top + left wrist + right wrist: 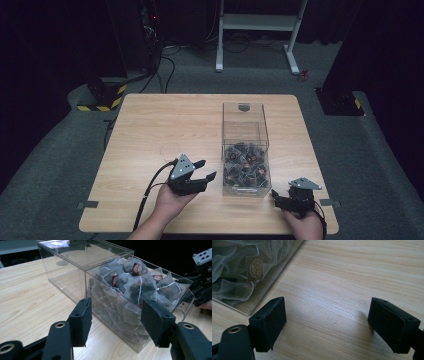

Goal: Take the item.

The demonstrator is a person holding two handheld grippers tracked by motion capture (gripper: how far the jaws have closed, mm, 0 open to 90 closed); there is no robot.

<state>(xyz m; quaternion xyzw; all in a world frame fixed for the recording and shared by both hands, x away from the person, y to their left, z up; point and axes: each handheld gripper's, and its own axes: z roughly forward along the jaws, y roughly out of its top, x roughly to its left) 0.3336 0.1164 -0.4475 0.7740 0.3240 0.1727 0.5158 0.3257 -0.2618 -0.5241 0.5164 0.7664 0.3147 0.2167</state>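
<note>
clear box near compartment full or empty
Full: the clear box's near compartment holds tea bags heaped to the rim; the far one is empty.

In the right gripper view, the clear box [249, 290] ahead and to the left of the jaws is cut off by the top and left edges, leaving one corner showing. The print on the tea bag tag [256, 267] inside it is too small to read. In the left gripper view, the right gripper [203, 285] beyond the box runs off the right edge, its jaws unseen there.
</note>
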